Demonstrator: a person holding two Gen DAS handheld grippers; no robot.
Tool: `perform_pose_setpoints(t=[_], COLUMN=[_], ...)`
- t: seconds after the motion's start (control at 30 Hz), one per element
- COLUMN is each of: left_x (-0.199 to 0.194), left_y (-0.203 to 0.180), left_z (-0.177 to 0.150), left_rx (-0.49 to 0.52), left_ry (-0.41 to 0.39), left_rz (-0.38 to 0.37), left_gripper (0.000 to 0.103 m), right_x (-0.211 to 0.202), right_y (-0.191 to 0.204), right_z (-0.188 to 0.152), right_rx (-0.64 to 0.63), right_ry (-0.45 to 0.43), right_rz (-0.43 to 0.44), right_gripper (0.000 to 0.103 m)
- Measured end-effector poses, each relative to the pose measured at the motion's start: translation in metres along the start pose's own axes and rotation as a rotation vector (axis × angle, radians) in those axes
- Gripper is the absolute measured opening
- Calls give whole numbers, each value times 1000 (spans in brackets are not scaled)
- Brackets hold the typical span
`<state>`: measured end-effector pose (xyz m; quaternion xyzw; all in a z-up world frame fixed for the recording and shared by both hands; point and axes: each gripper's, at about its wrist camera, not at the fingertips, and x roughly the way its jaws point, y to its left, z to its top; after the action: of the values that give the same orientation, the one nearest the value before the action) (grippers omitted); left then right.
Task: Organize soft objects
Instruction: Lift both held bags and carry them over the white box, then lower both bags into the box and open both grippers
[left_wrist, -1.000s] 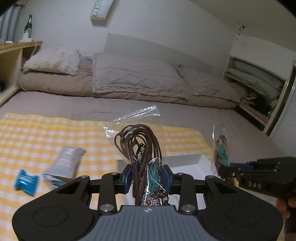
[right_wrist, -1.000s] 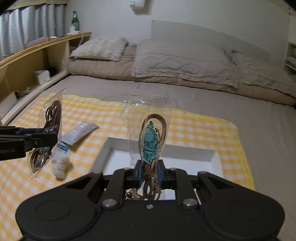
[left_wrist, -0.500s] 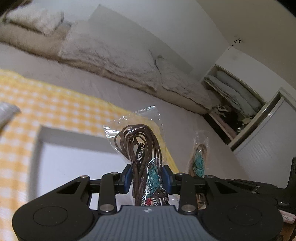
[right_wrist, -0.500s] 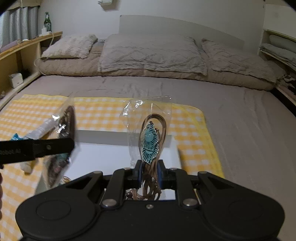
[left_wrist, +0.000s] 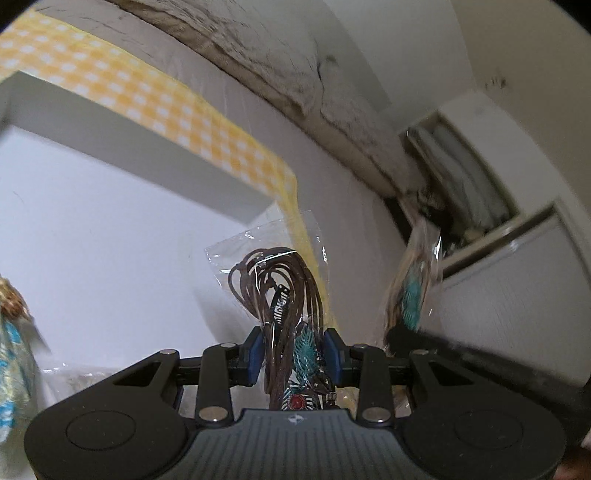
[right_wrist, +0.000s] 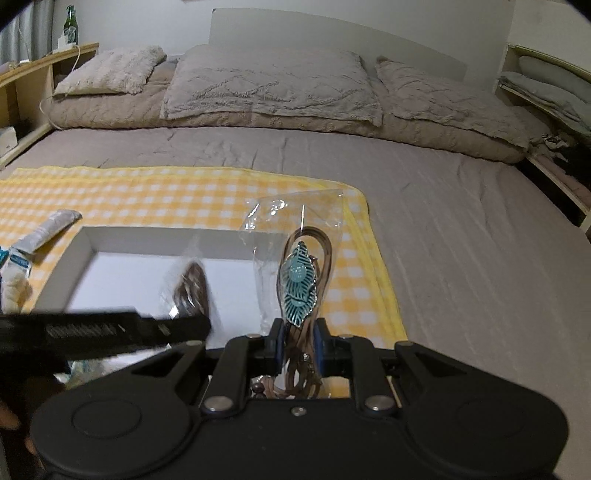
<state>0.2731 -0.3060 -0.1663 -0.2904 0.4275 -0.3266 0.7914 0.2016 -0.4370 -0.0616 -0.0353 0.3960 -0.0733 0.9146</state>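
Observation:
My left gripper (left_wrist: 294, 349) is shut on a clear bag of dark brown cord necklace (left_wrist: 280, 291) and holds it over the open white box (left_wrist: 92, 229); it also shows blurred in the right wrist view (right_wrist: 190, 291). My right gripper (right_wrist: 298, 345) is shut on a clear bag with a teal leaf pendant necklace (right_wrist: 299, 284), held above the box's right end (right_wrist: 155, 236). That bag also shows at the right of the left wrist view (left_wrist: 413, 291).
The box sits on a yellow checked cloth (right_wrist: 184, 192) on a grey bed. A grey tube (right_wrist: 44, 230) lies left of the box. A patterned packet (left_wrist: 11, 354) lies inside the box at left. Pillows (right_wrist: 266, 81) and shelves (right_wrist: 546, 96) are behind.
My left gripper has swung right and down over the box with its bag. My right gripper has moved a little right, holding its bag.

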Motion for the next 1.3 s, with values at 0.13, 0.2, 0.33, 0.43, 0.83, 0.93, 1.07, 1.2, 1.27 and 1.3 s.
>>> perform_pose_setpoints(t=[0.13, 0.2, 0.33, 0.43, 0.83, 0.93, 1.07, 1.2, 1.27, 1.3], left_x=[8, 8, 6, 1, -5, -7, -7, -12, -16, -18], left_y=[3, 1, 0, 4, 5, 5, 1, -4, -7, -8], left_z=[-9, -8, -9, -9, -2, -2, 0, 1, 2, 2], left_rx=[110, 163, 270, 321, 258, 247, 250, 266, 265, 263], left_ry=[37, 46, 50, 53, 70, 70, 72, 74, 68, 65], left_rz=[68, 99, 187, 243, 207, 194, 198, 207, 209, 208], left_gripper=[36, 36, 36, 35, 58, 64, 69, 76, 79, 80], right_x=[9, 12, 18, 21, 37, 36, 33, 28, 25, 24], right_y=[1, 4, 10, 15, 29, 25, 18, 13, 10, 9], right_z=[-4, -4, -2, -1, -10, -11, -12, -12, -12, -12], right_rx=[-11, -21, -33, -48, -110, -99, -67, -32, -13, -7], right_ry=[38, 50, 80, 102, 201, 207, 209, 207, 202, 200], right_rz=[8, 10, 29, 38, 74, 69, 67, 74, 83, 85], right_gripper=[17, 17, 17, 17, 33, 34, 35, 35, 35, 35])
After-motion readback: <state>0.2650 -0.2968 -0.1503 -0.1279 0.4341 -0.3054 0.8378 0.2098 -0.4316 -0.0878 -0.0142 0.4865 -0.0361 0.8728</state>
